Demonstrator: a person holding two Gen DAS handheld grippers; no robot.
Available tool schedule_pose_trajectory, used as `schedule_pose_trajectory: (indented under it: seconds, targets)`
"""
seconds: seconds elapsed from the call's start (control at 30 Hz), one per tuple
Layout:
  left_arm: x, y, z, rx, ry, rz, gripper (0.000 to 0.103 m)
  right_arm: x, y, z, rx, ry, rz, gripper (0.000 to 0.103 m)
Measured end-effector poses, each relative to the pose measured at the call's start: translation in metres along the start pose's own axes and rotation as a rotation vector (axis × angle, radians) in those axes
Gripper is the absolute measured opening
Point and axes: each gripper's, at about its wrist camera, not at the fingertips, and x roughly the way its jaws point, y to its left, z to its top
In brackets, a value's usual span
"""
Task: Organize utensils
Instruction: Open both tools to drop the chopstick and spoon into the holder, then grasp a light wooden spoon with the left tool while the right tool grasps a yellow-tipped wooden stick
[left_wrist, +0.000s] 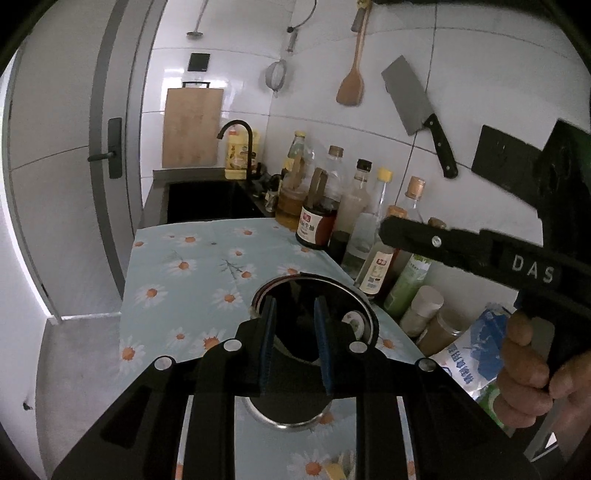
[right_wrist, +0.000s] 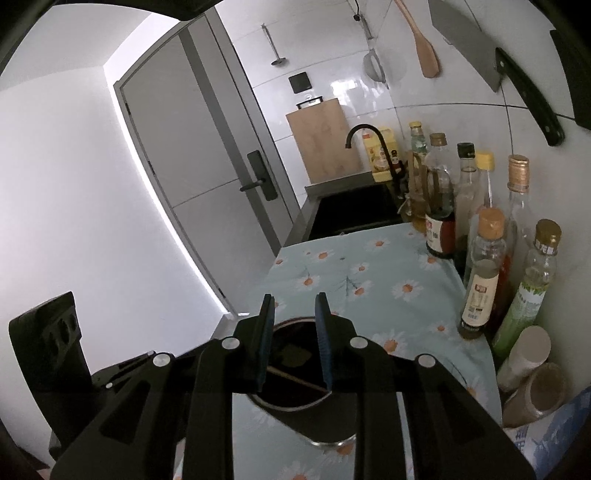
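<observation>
A round steel pot (left_wrist: 365, 314) with a dark inside sits on the daisy-print cloth (left_wrist: 192, 273), right under both grippers. My left gripper (left_wrist: 295, 301) hovers over its rim, blue pads a little apart with nothing between them. My right gripper (right_wrist: 295, 297) hangs over the same pot (right_wrist: 332, 439), also slightly open and empty. A thin stick (right_wrist: 295, 380) lies across the pot's inside. On the tiled wall hang a cleaver (left_wrist: 410, 98), a wooden spatula (left_wrist: 351, 86), a small strainer (left_wrist: 277, 75) and a ladle (left_wrist: 195, 33).
Oil and sauce bottles (left_wrist: 317, 221) line the wall side of the counter, with jars and a blue-white bag (left_wrist: 469, 350) nearer. Beyond the cloth are a dark sink (left_wrist: 207, 203), a black tap (left_wrist: 240, 129) and a cutting board (left_wrist: 192, 125). A hand (left_wrist: 524, 369) holds the right gripper's body (left_wrist: 461, 247).
</observation>
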Motion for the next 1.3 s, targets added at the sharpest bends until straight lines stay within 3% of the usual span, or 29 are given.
schedule_pose_trajectory:
  seconds: [0.43,0.5,0.57,0.63,1.13,1.3]
  targets:
    - [-0.048,0.012,-0.03,-0.136,0.035,0.025,0.021,-0.024,0.002,-0.041,-0.009,0.142,0.063,0.024]
    - [-0.056,0.013,-0.036,-0.169,0.034,0.022,0.027,-0.024,0.0,-0.051,-0.003,0.173,0.073,0.024]
    - [-0.062,0.012,-0.043,-0.2,0.033,0.023,0.029,-0.024,-0.004,-0.062,0.018,0.217,0.103,0.037]
    - [-0.068,0.011,-0.051,-0.219,0.04,0.03,0.029,-0.022,-0.008,-0.073,0.038,0.26,0.118,0.037]
    - [-0.082,0.015,-0.149,-0.576,0.254,-0.022,0.029,0.011,-0.033,-0.15,0.18,0.61,0.249,0.037]
    - [-0.079,0.016,-0.175,-0.694,0.297,-0.049,0.029,0.019,-0.034,-0.168,0.227,0.685,0.286,0.037]
